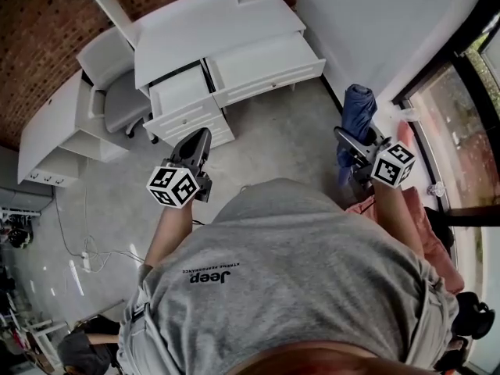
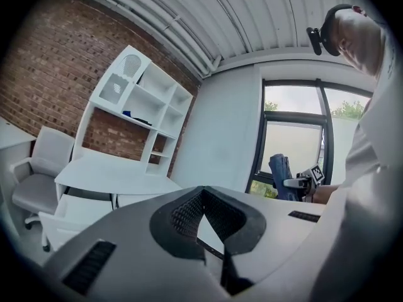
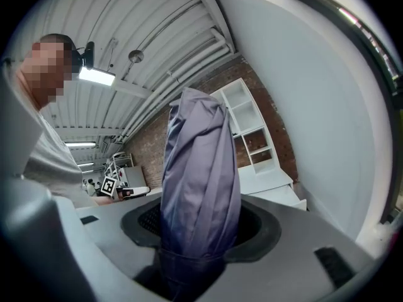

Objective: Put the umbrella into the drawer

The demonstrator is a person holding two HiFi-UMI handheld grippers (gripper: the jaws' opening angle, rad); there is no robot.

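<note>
a person stands well back from a white desk [image 1: 211, 22], the right gripper [image 1: 353, 141] clamped around the lower end of a folded blue umbrella [image 1: 358, 108], which rises upright out of its jaws near the window [image 1: 461, 123]. the left gripper [image 1: 201, 136] is pinched closed on nothing and points toward the desk. the umbrella looks light, with soft, loosely bunched fabric over a stiff core, so a firm hold low on the bundle, as now, seems safest (slack cloth could slip). two drawers hang open: a wide drawer [image 1: 266, 67] under the desktop and a narrower drawer [image 1: 181, 96] in the pedestal to its left. a grey chair [image 1: 121, 100] sits beside the pedestal. nothing visible blocks the way to the drawers, and cables [image 1: 86, 256] trail well off to the left.
</note>
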